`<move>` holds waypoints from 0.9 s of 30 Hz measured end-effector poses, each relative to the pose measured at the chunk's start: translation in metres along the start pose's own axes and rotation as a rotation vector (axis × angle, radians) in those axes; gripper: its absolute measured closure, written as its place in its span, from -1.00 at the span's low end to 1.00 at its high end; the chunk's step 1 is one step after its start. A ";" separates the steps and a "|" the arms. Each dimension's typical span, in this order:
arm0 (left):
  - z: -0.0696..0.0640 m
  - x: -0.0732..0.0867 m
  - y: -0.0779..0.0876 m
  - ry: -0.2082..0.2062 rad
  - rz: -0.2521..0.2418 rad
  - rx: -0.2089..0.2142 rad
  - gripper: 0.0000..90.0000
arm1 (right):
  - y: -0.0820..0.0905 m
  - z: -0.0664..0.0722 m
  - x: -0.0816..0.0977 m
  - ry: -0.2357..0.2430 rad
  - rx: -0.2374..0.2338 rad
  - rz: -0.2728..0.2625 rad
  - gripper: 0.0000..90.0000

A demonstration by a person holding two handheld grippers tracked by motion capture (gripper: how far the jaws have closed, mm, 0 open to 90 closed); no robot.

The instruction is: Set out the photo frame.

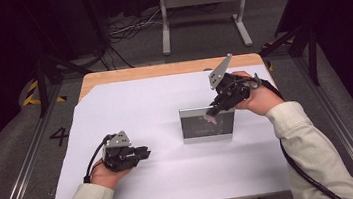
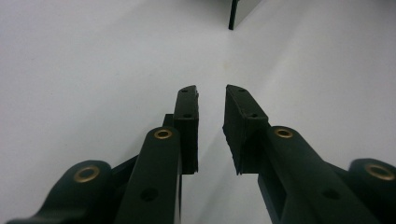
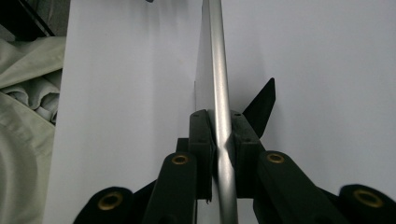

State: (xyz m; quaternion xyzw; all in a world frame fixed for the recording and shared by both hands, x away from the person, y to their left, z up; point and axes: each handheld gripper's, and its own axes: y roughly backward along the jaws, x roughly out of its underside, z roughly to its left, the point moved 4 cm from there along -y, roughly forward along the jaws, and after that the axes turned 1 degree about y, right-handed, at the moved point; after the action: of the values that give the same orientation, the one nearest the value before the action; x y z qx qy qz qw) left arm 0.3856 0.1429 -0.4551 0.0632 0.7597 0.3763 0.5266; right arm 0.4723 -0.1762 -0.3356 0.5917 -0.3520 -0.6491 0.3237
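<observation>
Upright right of the sheet's middle, the silver picture frame (image 1: 207, 124) stands steadied, its top edge clamped by the right gripper (image 1: 212, 110). Near left, the left gripper (image 1: 145, 154) rests on the white sheet (image 1: 135, 104), jaws apart, empty.

count, high view: one picture frame (image 1: 207, 124), silver-edged, standing at centre right of the frame. two grippers: left gripper (image 1: 143, 154) lower left, right gripper (image 1: 212, 109) centre right. one white sheet (image 1: 130, 110) covering one desk (image 1: 111, 76).
</observation>
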 end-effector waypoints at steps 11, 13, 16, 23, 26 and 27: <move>0.000 -0.001 -0.001 -0.005 -0.001 0.005 0.67 | 0.002 -0.003 0.005 -0.002 0.073 -0.017 0.52; 0.000 -0.001 -0.001 -0.004 0.000 0.005 0.67 | 0.002 -0.003 0.005 -0.003 0.081 -0.038 0.40; 0.000 -0.001 -0.001 -0.005 -0.001 0.006 0.67 | 0.003 -0.003 0.005 -0.014 0.093 -0.056 0.25; 0.001 -0.002 -0.001 -0.002 -0.002 0.003 0.65 | 0.013 -0.002 0.008 -0.052 0.153 -0.133 -0.21; 0.002 -0.003 -0.001 0.000 -0.008 -0.003 0.64 | 0.016 -0.001 0.009 -0.054 0.167 -0.142 -0.24; 0.002 -0.003 -0.001 0.002 -0.011 -0.003 0.63 | 0.018 0.000 0.010 -0.055 0.174 -0.145 -0.24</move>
State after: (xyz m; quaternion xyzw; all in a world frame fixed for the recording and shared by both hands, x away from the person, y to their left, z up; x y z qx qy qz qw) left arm 0.3888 0.1417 -0.4534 0.0579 0.7601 0.3746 0.5278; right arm 0.4712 -0.1942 -0.3263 0.6233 -0.3720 -0.6539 0.2134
